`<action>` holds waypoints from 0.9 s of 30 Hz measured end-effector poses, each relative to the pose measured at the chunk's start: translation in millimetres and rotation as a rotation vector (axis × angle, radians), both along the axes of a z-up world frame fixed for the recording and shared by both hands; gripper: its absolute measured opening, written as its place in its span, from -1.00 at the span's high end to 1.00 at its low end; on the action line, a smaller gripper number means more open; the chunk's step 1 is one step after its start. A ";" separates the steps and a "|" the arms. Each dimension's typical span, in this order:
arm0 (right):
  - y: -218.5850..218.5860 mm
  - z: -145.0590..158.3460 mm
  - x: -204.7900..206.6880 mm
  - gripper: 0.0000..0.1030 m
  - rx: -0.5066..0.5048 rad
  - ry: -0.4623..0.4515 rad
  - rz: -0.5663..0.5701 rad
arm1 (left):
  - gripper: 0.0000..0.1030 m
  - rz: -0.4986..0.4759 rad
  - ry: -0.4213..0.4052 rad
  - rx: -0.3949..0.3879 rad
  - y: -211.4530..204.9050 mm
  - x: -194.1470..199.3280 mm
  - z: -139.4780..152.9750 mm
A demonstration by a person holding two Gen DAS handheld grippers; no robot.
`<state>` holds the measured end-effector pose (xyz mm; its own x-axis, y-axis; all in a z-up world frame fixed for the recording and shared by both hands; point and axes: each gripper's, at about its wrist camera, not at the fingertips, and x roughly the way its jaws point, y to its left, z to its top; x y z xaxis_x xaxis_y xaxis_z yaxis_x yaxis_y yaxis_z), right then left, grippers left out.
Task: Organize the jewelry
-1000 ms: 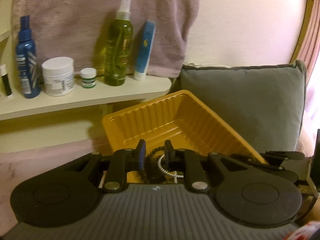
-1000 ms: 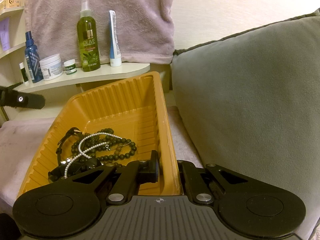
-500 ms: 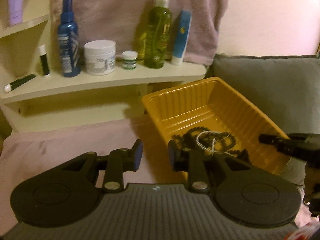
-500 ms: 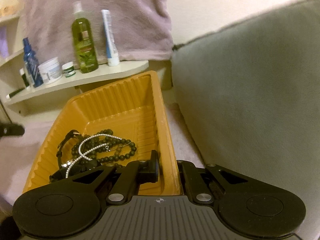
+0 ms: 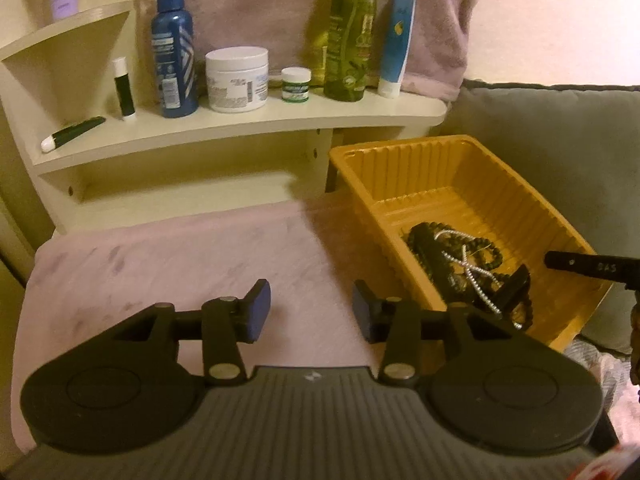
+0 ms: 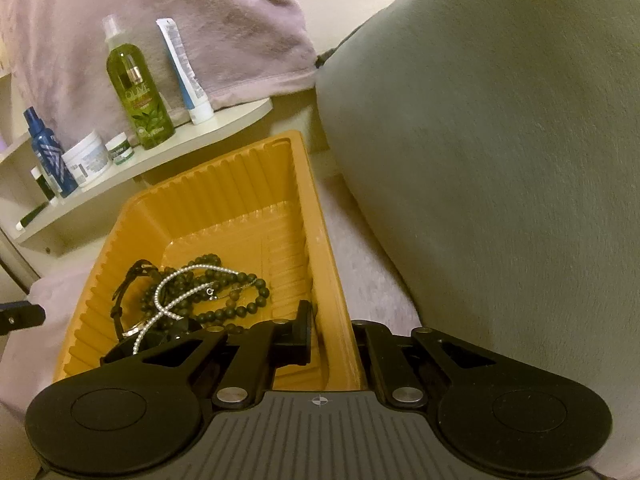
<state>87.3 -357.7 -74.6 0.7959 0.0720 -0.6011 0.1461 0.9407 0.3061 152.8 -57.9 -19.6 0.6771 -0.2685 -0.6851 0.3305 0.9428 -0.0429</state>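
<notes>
An orange ribbed tray (image 5: pixel 456 164) (image 6: pixel 224 184) rests tilted on a pink towel, beside a grey cushion. Inside lie a dark bead necklace (image 6: pixel 236 300) (image 5: pixel 486 248), a silver bead chain (image 6: pixel 176 292) (image 5: pixel 472 276) and a black watch strap (image 6: pixel 124 300), tangled together. My right gripper (image 6: pixel 332 336) is shut on the tray's right wall, one finger inside, one outside. Its finger shows in the left wrist view (image 5: pixel 592 268). My left gripper (image 5: pixel 312 312) is open and empty over the towel, left of the tray.
A cream shelf (image 5: pixel 240 128) behind holds a blue spray bottle (image 5: pixel 174 40), a white jar (image 5: pixel 236 78), a small jar (image 5: pixel 296 84), a green olive bottle (image 5: pixel 350 36), a blue tube (image 5: pixel 398 44) and lip balms. The grey cushion (image 6: pixel 500 160) stands right. The pink towel (image 5: pixel 160 264) covers the surface.
My left gripper has drawn back left out of the tray and opened wide over the towel. The right gripper keeps its hold on the tray wall and has tilted.
</notes>
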 end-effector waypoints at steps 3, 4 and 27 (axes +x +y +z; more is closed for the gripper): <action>-0.2 -0.4 -4.3 0.63 -0.003 -0.008 0.006 | -0.11 0.011 -0.003 0.010 1.4 -3.2 -0.9; -1.1 -1.1 -6.2 0.22 0.003 -0.012 0.006 | -0.20 0.014 -0.005 0.012 2.1 -4.6 -1.0; 75.3 46.6 -74.8 -0.70 -0.082 0.101 0.143 | -0.99 0.203 -0.002 -0.017 39.3 -79.2 7.7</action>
